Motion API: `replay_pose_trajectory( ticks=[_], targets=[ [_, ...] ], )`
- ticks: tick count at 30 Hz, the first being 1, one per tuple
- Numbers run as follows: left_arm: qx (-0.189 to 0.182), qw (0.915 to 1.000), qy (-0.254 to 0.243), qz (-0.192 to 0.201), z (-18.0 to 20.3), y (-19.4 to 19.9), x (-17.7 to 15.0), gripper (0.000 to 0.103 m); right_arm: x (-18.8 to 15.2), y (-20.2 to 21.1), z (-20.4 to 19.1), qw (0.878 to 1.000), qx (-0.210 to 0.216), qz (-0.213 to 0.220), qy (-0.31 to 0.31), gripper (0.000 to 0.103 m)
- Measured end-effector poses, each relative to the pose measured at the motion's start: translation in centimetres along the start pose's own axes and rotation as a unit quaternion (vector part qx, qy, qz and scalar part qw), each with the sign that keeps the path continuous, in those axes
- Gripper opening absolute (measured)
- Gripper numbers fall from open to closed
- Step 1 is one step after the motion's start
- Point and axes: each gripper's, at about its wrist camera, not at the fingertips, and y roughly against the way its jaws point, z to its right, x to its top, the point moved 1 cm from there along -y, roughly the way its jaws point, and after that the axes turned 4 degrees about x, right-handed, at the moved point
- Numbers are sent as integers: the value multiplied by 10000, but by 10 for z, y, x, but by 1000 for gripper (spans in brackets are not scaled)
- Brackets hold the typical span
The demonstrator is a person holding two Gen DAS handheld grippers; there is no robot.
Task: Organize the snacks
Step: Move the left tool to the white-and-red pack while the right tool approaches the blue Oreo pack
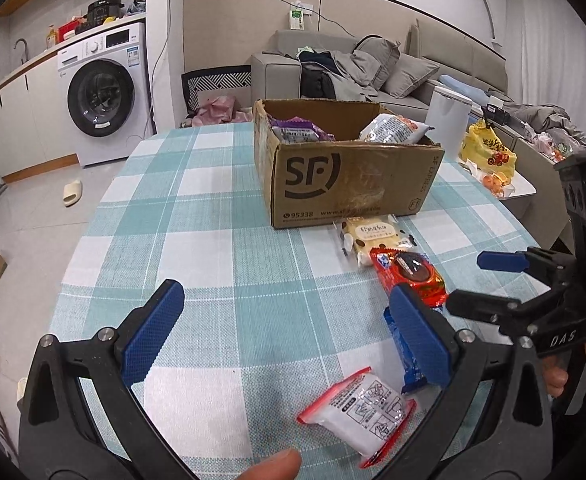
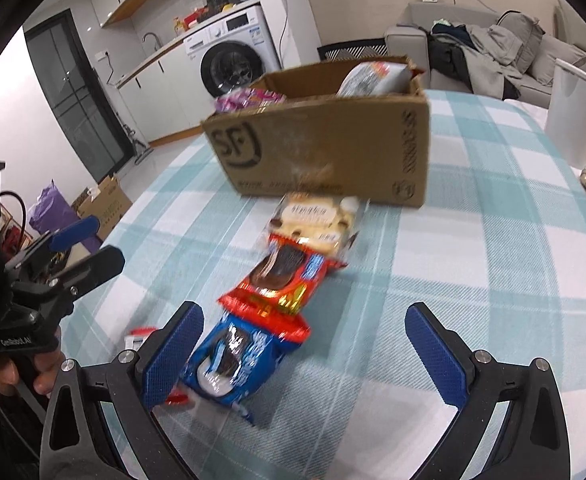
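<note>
An open SF cardboard box [image 1: 345, 184] [image 2: 325, 148] stands on the checked table and holds a purple packet [image 1: 299, 132] and a white-orange packet [image 1: 393, 128]. In front of it lie a cream snack pack [image 1: 373, 236] [image 2: 317, 220], a red cookie pack [image 1: 413, 276] [image 2: 281, 280], a blue cookie pack [image 1: 403, 356] [image 2: 233, 364] and a white red-edged sachet [image 1: 363, 412]. My left gripper [image 1: 285, 328] is open over the table, the sachet between its fingers. My right gripper [image 2: 313, 348] [image 1: 469, 280] is open above the blue pack.
The table has a teal and white checked cloth [image 1: 221, 248]. A white cylinder bin [image 1: 449, 120] and a yellow bag [image 1: 487, 150] stand right of the box. A washing machine [image 1: 105, 92] and a sofa [image 1: 333, 68] are behind.
</note>
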Motion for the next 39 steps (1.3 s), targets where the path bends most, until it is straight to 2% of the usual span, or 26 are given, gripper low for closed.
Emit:
replay_pose_trajectory(
  ticks=[11, 16, 26, 39],
  targets=[
    [119, 9996, 132, -219, -7, -4, -19, 102, -18, -23, -20, 9994, 7, -328, 60, 103],
    [172, 9993, 183, -273, -10, -4, -23, 102, -20, -32, -26, 9988, -215, -445, 27, 103],
    [207, 9988, 55, -437, -6, -6, -27, 102, -21, -36, -28, 9976, -377, -568, 138, 103],
    [-134, 9956, -190, -910, 17, -14, -38, 102, -29, -17, -13, 9955, -560, -728, 246, 103]
  ],
)
